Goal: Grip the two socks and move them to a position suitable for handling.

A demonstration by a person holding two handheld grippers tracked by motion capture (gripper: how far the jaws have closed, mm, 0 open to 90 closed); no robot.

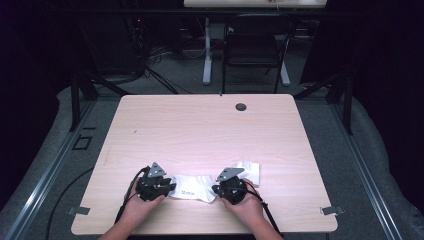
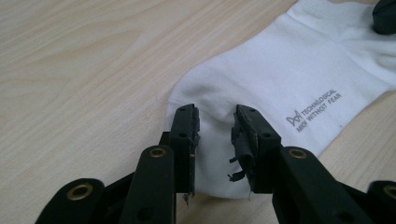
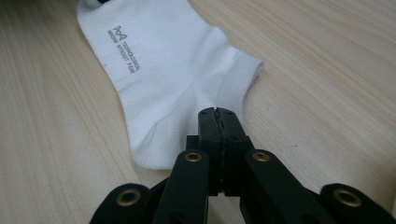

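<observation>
A white ankle sock (image 1: 192, 186) with small grey lettering lies flat near the table's front edge, between my two grippers. In the left gripper view, my left gripper (image 2: 215, 123) stands with its jaws apart over one end of the sock (image 2: 280, 70); the pads do not press on the fabric. In the high view it sits at the sock's left end (image 1: 170, 187). My right gripper (image 3: 217, 113) is shut, pinching the sock (image 3: 159, 60) near its cuff, and creases run toward the jaw tips. In the high view it is at the sock's right end (image 1: 216, 191).
A second white piece of cloth (image 1: 248, 171) lies just behind the right gripper. The light wooden table (image 1: 200, 130) has a round cable hole (image 1: 241, 106) near its far edge. A black chair (image 1: 252, 45) and desk legs stand beyond the table.
</observation>
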